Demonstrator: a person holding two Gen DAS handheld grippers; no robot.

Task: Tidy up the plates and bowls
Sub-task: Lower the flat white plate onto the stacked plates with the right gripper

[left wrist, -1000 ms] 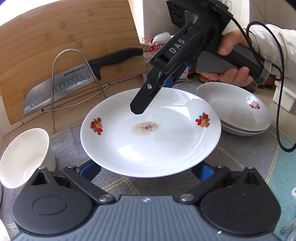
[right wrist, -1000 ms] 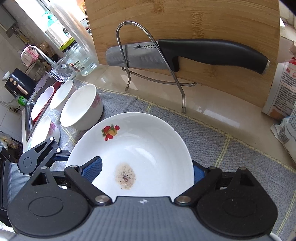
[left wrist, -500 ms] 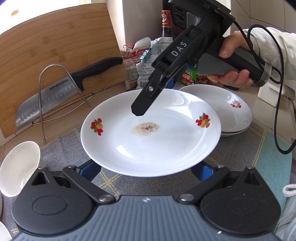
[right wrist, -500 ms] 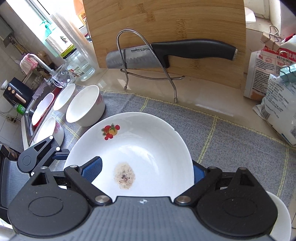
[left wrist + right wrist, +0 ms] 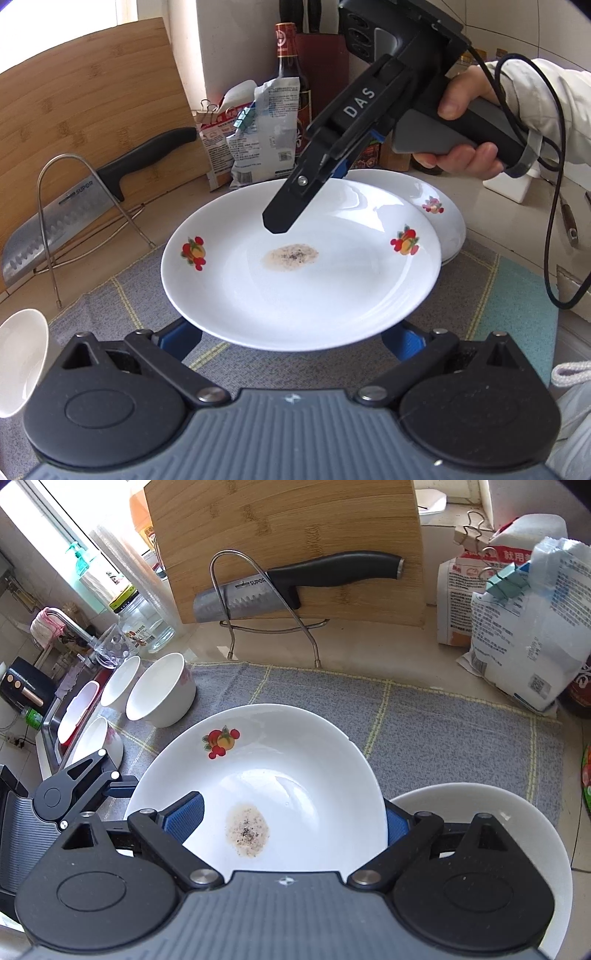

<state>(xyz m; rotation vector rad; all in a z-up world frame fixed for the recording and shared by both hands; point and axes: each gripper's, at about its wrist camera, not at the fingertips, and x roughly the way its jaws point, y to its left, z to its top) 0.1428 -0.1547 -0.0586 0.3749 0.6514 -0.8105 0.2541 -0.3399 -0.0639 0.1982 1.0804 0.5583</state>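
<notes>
1. Left wrist view shows the soiled plate (image 5: 301, 266) held above the grey mat (image 5: 517, 295), with a brown speckled stain at its middle and fruit prints on the rim.
2. The right claw (image 5: 291, 206) comes over the far rim. One black finger lies on top of the plate and a blue pad shows below the rim, so I judge it is clamped on the rim, though the jaws stand wide.
3. The left claw (image 5: 295, 338) is under the near rim. Its blue pads are apart and half hidden by the plate; I cannot tell if they press on it or only support it.
4. Just behind and to the right, the stack of plates (image 5: 439, 210) lies on the counter (image 5: 517, 218), and I judge it is the goal.
5. To do this well, keep the plate level so the stain does not run, bring it over the middle of the stack, and lower it slowly until the rims meet.
6. Release only when the plate sits flat; porcelain slides easily on porcelain.
7. Right wrist view shows several bowls (image 5: 162, 692) at the left by the sink, well apart.
</notes>
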